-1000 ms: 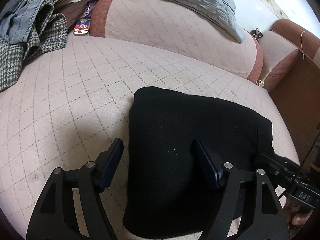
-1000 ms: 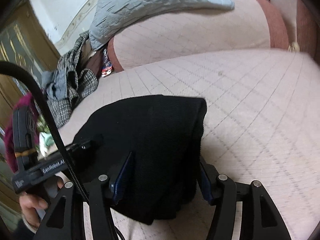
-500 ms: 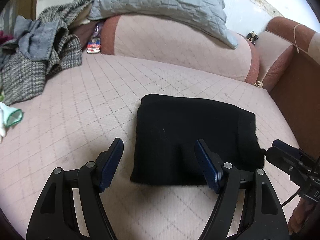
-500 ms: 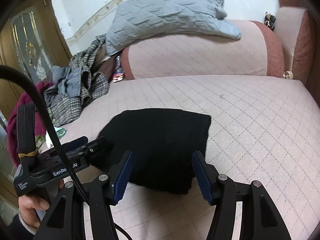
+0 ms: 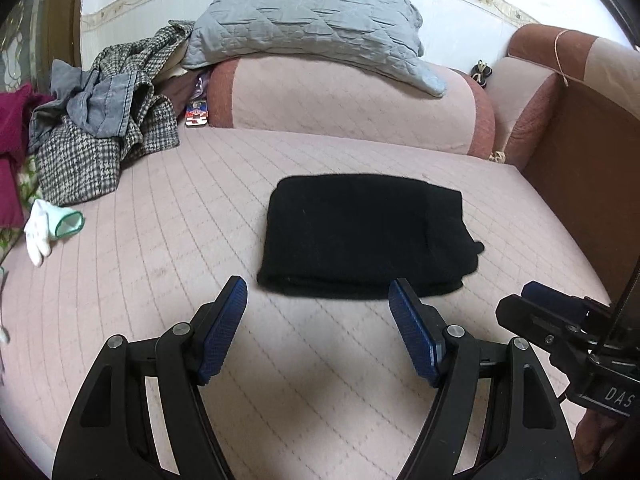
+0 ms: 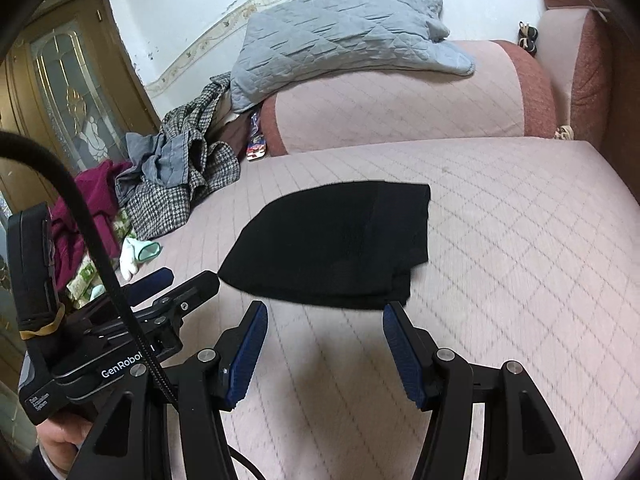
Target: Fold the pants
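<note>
The sofa seat (image 5: 200,216), covered in pink quilted fabric, fills both views and carries the work. Its backrest (image 5: 344,104) bears a grey quilted blanket (image 5: 312,20). At the seat's far left edge sits a heap of clothing: a houndstooth coat (image 5: 88,156), a grey-blue garment (image 5: 100,108) on top, and a maroon item (image 6: 80,208) beside it. A white glove with a green cuff (image 5: 52,226) lies near that heap.

The black pants (image 5: 360,236) lie in the middle of the seat, folded into a compact rectangle, layered edge toward the viewer, a small tab of cloth protruding at the right corner. Nothing touches them.

The left tool (image 5: 318,328) hovers just short of the bundle's near edge, its blue pads spread wide, nothing between them. The right tool (image 6: 324,350) stands likewise: pads apart, empty, just short of the bundle. Each tool is visible in the other's view, held in a hand (image 6: 60,440).

Judgement: folding appears complete or nearly so; the step in hand is release and clearance. If anything remains, the next move calls only for tucking the stray corner flush, approaching low from the right without disturbing the stacked layers
</note>
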Demonstrator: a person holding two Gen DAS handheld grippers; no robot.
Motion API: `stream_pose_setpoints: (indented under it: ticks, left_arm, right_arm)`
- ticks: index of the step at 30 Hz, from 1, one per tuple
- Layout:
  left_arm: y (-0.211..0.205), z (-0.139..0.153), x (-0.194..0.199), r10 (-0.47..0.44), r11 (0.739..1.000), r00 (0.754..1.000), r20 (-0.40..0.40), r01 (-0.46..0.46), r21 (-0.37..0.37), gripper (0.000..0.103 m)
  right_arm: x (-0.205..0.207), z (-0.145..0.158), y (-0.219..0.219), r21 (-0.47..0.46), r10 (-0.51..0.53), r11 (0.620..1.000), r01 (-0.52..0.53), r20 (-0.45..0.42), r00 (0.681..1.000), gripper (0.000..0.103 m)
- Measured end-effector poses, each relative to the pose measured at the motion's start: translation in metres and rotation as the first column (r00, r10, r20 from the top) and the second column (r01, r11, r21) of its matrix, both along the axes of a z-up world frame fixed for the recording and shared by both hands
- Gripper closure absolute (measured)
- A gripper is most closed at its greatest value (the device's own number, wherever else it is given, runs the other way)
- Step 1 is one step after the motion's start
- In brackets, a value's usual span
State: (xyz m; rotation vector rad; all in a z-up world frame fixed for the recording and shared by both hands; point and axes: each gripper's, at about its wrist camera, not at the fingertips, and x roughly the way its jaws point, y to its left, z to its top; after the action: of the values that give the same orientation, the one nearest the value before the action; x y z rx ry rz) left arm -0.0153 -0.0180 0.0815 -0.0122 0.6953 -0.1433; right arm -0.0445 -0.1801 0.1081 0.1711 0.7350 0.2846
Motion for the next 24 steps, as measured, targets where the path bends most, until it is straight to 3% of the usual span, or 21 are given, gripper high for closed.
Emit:
stream_pose_setpoints:
  ticks: [17, 24]
  left_arm:
    - [-0.007, -0.002, -0.037, 0.029, 0.998, 1.0, 0.006, -0.029, 0.047, 0.029]
    - [-0.012, 0.001, -0.05, 0.027, 0.994, 0.999, 0.032, -0.03, 0.102, 0.029]
  right_arm:
    - [-0.04, -0.013, 0.002, 0.018, -0.02, 1.0, 0.021, -0.013, 1.0, 0.045]
    - [-0.051, -0.016, 0.006, 0.02, -0.017, 1.0, 0.017, -0.016, 1.0, 0.045]
